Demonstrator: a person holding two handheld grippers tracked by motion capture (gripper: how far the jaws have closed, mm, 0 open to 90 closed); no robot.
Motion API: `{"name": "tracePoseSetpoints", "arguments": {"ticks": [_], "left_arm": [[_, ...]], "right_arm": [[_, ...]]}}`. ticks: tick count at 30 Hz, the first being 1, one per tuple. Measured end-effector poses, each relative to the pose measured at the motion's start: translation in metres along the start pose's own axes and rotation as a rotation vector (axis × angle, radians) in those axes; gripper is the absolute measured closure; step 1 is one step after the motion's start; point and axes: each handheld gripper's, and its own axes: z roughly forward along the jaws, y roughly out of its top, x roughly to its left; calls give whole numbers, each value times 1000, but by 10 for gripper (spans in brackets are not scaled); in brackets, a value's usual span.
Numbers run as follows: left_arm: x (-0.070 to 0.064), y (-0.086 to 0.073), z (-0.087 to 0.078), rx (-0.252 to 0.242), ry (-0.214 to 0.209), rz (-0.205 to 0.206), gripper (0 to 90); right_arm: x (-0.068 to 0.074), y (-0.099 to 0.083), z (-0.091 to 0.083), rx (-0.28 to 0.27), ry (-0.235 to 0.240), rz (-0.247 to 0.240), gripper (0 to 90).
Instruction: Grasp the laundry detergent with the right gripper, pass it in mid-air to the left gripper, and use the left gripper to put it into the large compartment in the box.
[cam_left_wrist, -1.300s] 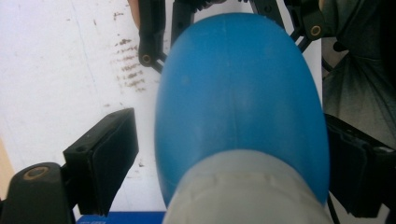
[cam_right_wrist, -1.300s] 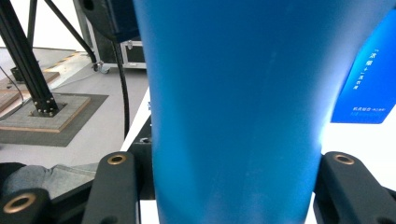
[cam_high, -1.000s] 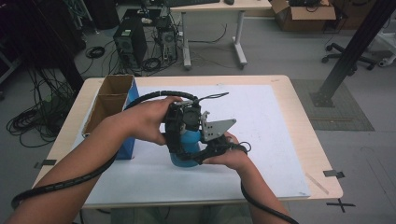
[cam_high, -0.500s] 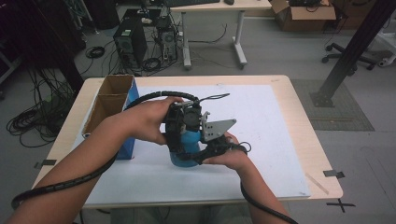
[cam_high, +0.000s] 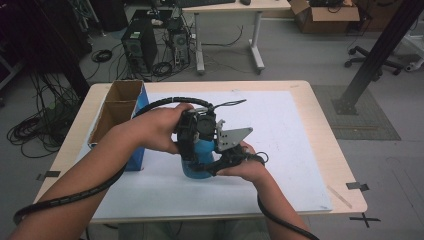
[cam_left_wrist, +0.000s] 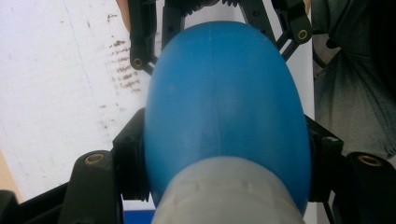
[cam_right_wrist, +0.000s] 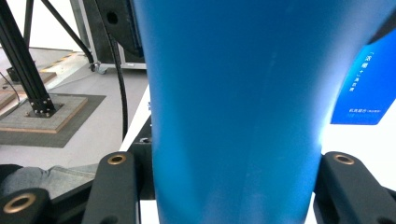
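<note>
A blue bottle (cam_high: 196, 164) stands on the white sheet at the middle of the table, with both grippers shut on it. My left gripper (cam_high: 196, 134) comes down from above; in the left gripper view its jaws press the bottle's rounded blue body (cam_left_wrist: 224, 93) just past the pale grey cap (cam_left_wrist: 224, 198). My right gripper (cam_high: 216, 162) holds the lower part from the right side; the right gripper view has the blue wall (cam_right_wrist: 233, 93) squeezed between its black jaws. The right gripper's black linkages (cam_left_wrist: 140, 42) show at the far end of the bottle in the left gripper view.
An open cardboard box (cam_high: 117, 107) with a blue printed side (cam_right_wrist: 364, 79) stands at the table's left. A white sheet (cam_high: 285, 135) covers most of the wooden table (cam_high: 320, 105). Computer towers, cables and a black post stand on the floor beyond.
</note>
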Motion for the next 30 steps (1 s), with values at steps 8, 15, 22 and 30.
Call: {"name": "tracePoseSetpoints", "arguments": {"ticks": [8, 15, 22, 30], "left_arm": [[-1, 3, 1, 12, 18, 1, 366], [-1, 2, 2, 9, 20, 4, 373], [-1, 1, 2, 19, 21, 0, 379], [-1, 3, -1, 34, 30, -4, 380]], "right_arm": [[0, 0, -1, 5, -11, -4, 456], [0, -2, -2, 4, -17, -2, 457], [0, -2, 1, 2, -22, -6, 452], [-1, 0, 1, -3, -36, -22, 443]]}}
